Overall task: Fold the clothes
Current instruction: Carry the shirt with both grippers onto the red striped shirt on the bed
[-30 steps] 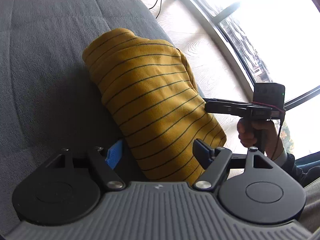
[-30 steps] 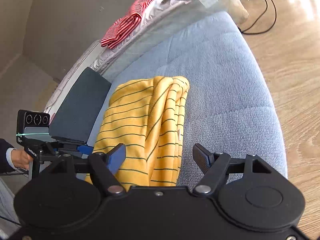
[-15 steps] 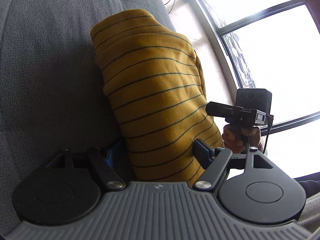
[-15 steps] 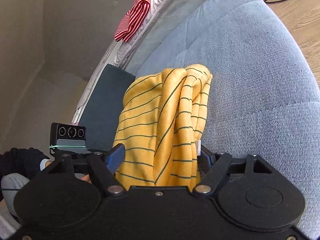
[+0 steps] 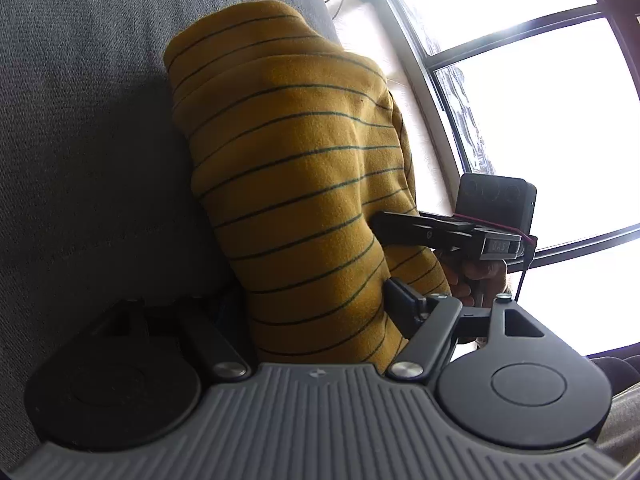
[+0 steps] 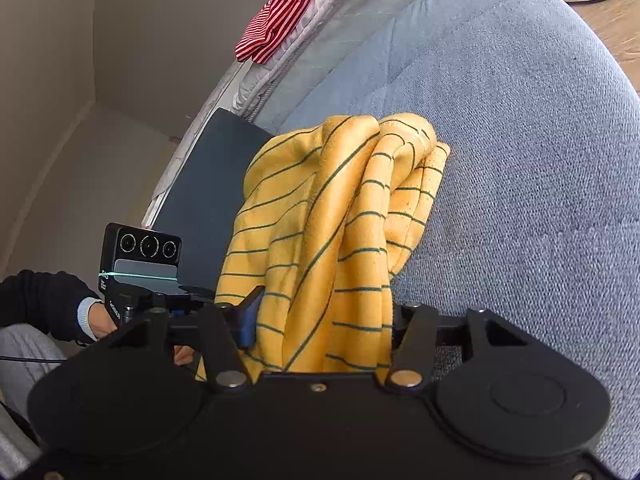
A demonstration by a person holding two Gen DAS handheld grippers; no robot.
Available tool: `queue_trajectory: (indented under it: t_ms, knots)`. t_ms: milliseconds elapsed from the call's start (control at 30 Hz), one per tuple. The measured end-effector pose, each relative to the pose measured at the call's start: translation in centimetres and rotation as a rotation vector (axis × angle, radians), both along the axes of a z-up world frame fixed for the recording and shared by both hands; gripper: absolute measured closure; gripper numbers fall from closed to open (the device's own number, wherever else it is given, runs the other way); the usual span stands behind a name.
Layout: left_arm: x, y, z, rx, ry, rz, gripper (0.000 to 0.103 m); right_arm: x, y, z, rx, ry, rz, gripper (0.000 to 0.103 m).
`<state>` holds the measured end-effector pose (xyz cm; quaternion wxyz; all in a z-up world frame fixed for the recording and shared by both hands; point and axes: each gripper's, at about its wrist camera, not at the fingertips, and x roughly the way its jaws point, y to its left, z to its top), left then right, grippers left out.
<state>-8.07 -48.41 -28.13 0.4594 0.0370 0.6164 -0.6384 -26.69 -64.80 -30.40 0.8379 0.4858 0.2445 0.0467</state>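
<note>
Right wrist view: the yellow striped garment (image 6: 328, 240) lies bundled on the blue-grey sofa (image 6: 520, 160), soft, light and floppy. Right gripper (image 6: 320, 320) and left gripper (image 5: 316, 312) each straddle a near end with fingers closed against it; thick folded edges likely hold best.

Dark sleeve (image 6: 44, 300) — pale cuff (image 6: 86, 312)

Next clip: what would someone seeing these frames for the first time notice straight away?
The mustard-yellow striped garment dominates both views, bunched into a thick roll on the grey-blue sofa cushion with the jaws of the right gripper and the left gripper on either side of it. Further back, a red-and-white striped cloth lies on pale bedding, and the left view shows a bright window.
</note>
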Motion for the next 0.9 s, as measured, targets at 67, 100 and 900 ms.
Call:
queue_trajectory:
  t_ms: [67, 100, 900]
  knots:
    - [-0.2, 0.0, 0.3, 0.006, -0.035, -0.012, 0.042, -0.3, 0.5, 0.1, -0.016, 0.003, -0.014, 0.055]
    - [-0.3, 0.0, 0.5, 0.012, -0.041, -0.012, 0.045, -0.4, 0.7, 0.1, -0.018, 0.004, -0.023, 0.057]
    - [12.6, -3.4, 22.6, -0.223, -0.384, 0.066, 0.059, 15.4, -5.1, 20.4, -0.203, -0.119, -0.119, 0.061]
